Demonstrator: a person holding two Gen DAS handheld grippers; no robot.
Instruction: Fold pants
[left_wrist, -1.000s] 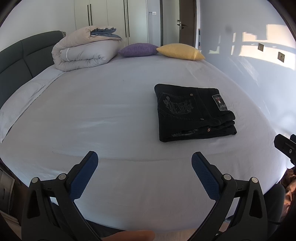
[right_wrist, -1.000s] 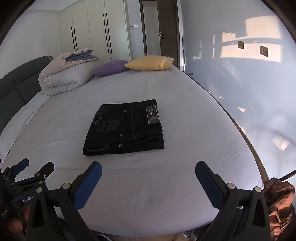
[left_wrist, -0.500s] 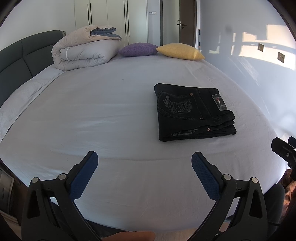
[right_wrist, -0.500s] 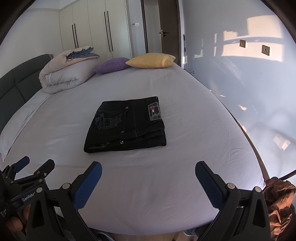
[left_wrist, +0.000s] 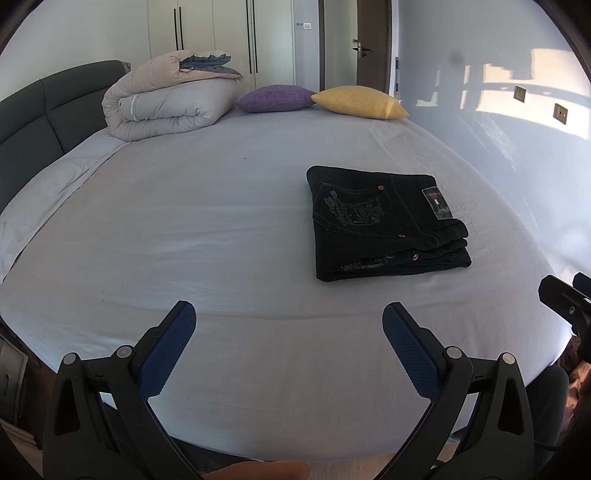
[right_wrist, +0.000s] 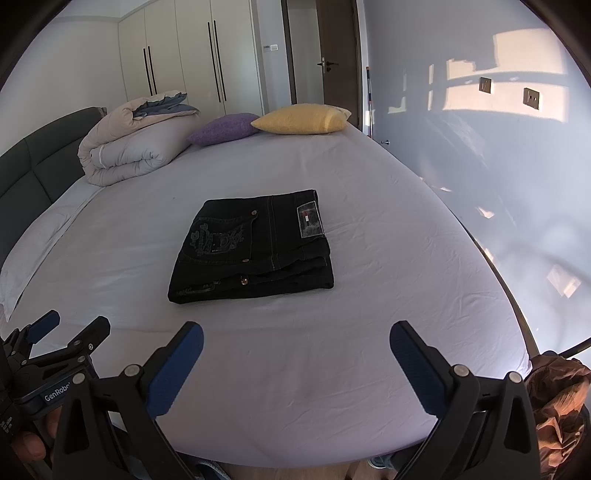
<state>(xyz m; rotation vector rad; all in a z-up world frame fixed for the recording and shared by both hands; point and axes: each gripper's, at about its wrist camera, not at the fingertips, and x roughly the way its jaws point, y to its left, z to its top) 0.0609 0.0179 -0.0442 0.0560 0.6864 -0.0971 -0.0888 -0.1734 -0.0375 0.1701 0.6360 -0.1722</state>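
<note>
Both grippers, left gripper (left_wrist: 288, 325) and right gripper (right_wrist: 295, 343), are held wide open and empty at the bed's (left_wrist: 221, 221) near edge.
The black pants (right_wrist: 255, 247) lie folded mid-bed, nearer its right edge; the folding is judged complete, and nothing beyond withdrawal seems called for.

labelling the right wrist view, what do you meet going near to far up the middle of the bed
right gripper → folded black jeans → yellow pillow → door

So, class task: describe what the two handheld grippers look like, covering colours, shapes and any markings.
Both the left gripper and the right gripper have black angular plastic frames with silver rivets. Their jaws end in textured blue pads. White lettering "GenRobo", cut off at the frame edge, marks the left gripper's body in the right wrist view.
</note>
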